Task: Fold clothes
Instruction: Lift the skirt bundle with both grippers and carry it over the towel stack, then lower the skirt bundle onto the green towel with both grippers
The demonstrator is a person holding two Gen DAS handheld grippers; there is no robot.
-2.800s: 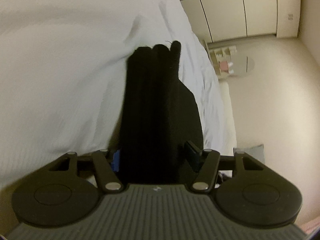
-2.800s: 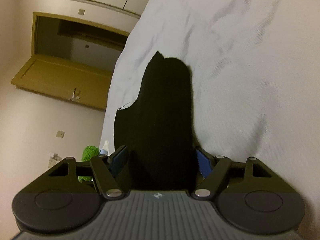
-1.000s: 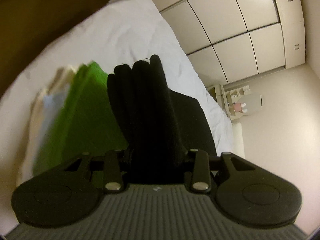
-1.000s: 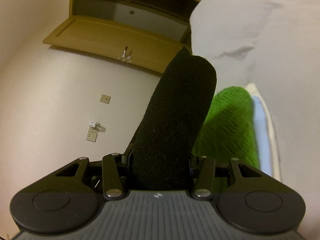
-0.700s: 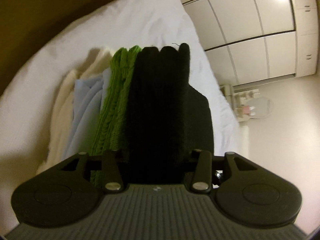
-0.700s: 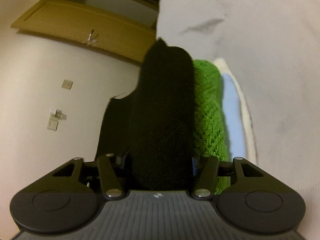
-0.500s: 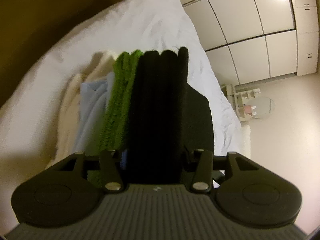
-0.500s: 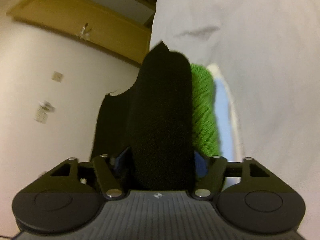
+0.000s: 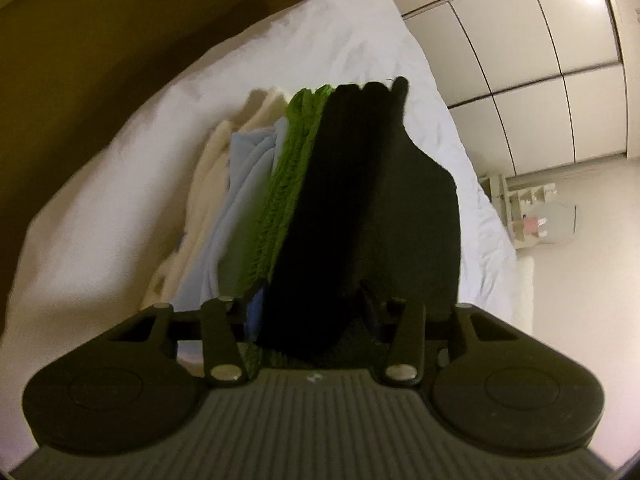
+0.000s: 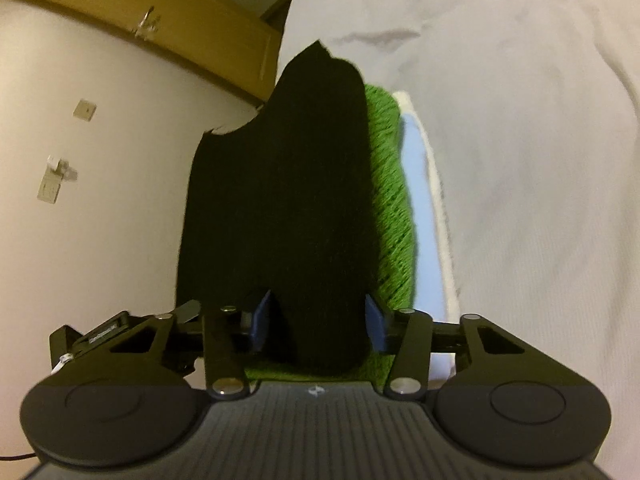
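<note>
I am laying the folded black garment point(image 9: 360, 216) on top of the pile on the white bed point(image 9: 132, 208). My left claw point(image 9: 312, 320) is closing, its jaws around the thick soft edge at 6 o'clock. At 10 o'clock lie the cream point(image 9: 208, 168), light blue point(image 9: 244, 184) and knitted green point(image 9: 288, 176) folds. My right claw point(image 10: 316, 324) is also closing, with small gaps beside the fuzzy roll. Next I judge I must lower evenly, then release.

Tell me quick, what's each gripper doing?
Left gripper: closing, black garment between its fingers.
Right gripper: closing, same black garment between its fingers.
</note>
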